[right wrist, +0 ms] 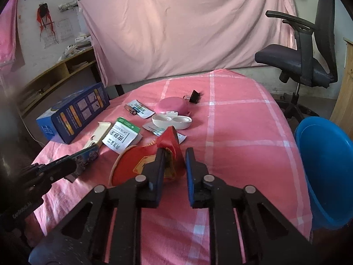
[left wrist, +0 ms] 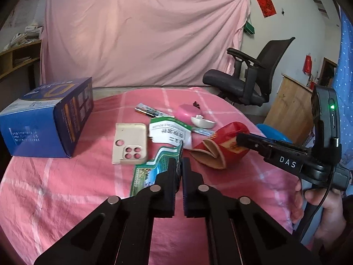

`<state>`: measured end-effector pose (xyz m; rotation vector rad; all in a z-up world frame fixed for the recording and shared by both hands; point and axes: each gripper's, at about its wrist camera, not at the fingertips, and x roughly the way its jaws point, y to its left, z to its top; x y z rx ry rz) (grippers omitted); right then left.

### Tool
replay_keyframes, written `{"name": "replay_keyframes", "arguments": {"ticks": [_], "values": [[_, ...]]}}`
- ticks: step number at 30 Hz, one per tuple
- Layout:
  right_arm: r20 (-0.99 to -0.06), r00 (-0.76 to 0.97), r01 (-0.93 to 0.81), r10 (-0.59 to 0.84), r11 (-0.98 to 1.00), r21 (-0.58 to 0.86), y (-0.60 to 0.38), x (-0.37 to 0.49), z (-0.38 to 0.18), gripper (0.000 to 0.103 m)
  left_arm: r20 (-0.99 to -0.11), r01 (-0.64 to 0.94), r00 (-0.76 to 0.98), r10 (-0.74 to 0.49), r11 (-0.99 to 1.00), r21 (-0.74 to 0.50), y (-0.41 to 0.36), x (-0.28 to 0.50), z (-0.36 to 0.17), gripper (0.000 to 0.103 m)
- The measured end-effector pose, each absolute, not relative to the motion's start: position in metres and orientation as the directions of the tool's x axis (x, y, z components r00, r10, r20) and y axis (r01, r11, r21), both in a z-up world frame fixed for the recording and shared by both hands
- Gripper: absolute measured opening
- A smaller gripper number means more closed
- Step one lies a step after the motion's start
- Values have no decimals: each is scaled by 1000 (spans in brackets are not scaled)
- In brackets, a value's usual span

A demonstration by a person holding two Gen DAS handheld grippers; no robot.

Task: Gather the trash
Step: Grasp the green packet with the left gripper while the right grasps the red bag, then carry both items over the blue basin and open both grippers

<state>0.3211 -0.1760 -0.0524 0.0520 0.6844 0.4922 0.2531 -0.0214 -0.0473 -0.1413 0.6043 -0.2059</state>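
The left gripper pinches the green packet; the right gripper, open, straddles the red cup. Next: close, then carry both rightward to the blue bin.

Crushed red paper cup lying on its side, flattened green printed wrapper beside it, torn white-green sachet just behind.
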Motion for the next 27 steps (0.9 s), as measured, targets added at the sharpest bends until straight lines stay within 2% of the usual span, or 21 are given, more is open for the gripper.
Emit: {"name": "replay_keyframes", "arguments": {"ticks": [4, 12, 20, 23, 27], "values": [[-578, 670, -417, 465, 881, 226, -185, 312, -52, 38, -552, 152, 803, -223, 973, -172, -32, 243, -49, 0], [-515, 731, -403, 449, 892, 206, -206, 281, -48, 37, -509, 154, 831, -226, 971, -180, -48, 227, -34, 0], [-298, 865, -360, 402, 914, 189, -240, 252, -18, 37, -404, 193, 882, -243, 968, -159, -73, 229, 2, 0], [-197, 913, -323, 357, 928, 183, -256, 238, -5, 37, -353, 217, 898, -261, 963, -160, -84, 233, 17, 0], [-106, 953, -262, 283, 948, 179, -275, 226, 10, 37, -286, 266, 912, -294, 955, -132, -106, 239, 38, 0]]}}
